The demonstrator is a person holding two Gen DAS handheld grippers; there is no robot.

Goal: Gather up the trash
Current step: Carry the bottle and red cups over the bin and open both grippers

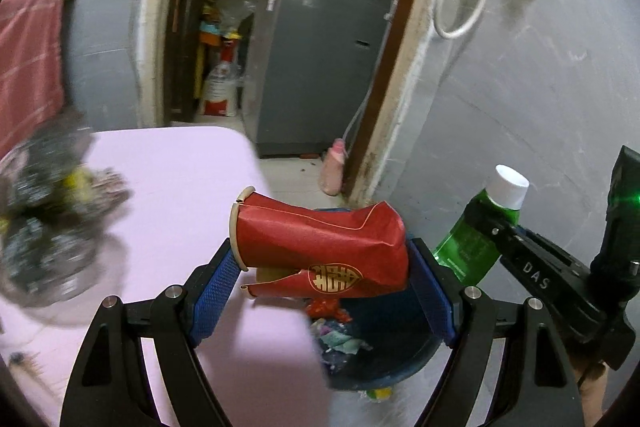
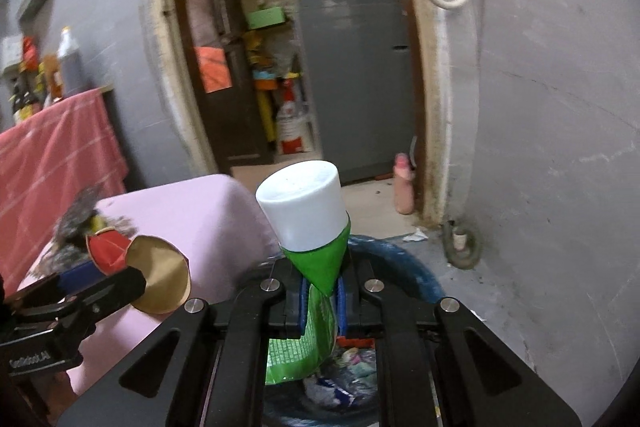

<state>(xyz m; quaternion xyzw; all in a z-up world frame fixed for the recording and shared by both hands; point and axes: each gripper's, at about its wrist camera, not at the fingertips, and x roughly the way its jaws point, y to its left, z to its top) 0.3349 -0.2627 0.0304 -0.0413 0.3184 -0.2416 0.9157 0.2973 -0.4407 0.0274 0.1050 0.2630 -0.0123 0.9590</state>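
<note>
My left gripper (image 1: pixel 324 255) is shut on a crushed red paper cup (image 1: pixel 320 243) with a gold emblem, which lies sideways between the blue pads (image 1: pixel 216 291). It hangs over the edge of the pink table (image 1: pixel 180 187) and the dark blue trash bin (image 1: pixel 400 375), which holds several wrappers. My right gripper (image 2: pixel 324 285) is shut on a flattened green tube (image 2: pixel 320 267) with a white cap, cap pointing up, above the same bin (image 2: pixel 416 275). In the left wrist view the right gripper (image 1: pixel 492 227) and green tube (image 1: pixel 464 247) show at the right. The left gripper (image 2: pixel 136 279) with the cup (image 2: pixel 160 275) appears at the right wrist view's left.
A blurred dark pile of trash (image 1: pixel 52 219) lies on the table's left side. A red cloth (image 1: pixel 28 67) hangs behind it. Beyond the doorway stands a grey appliance (image 1: pixel 320 67). A pink bottle (image 1: pixel 334 171) sits on the floor by the door frame. A grey wall (image 1: pixel 520 87) is at the right.
</note>
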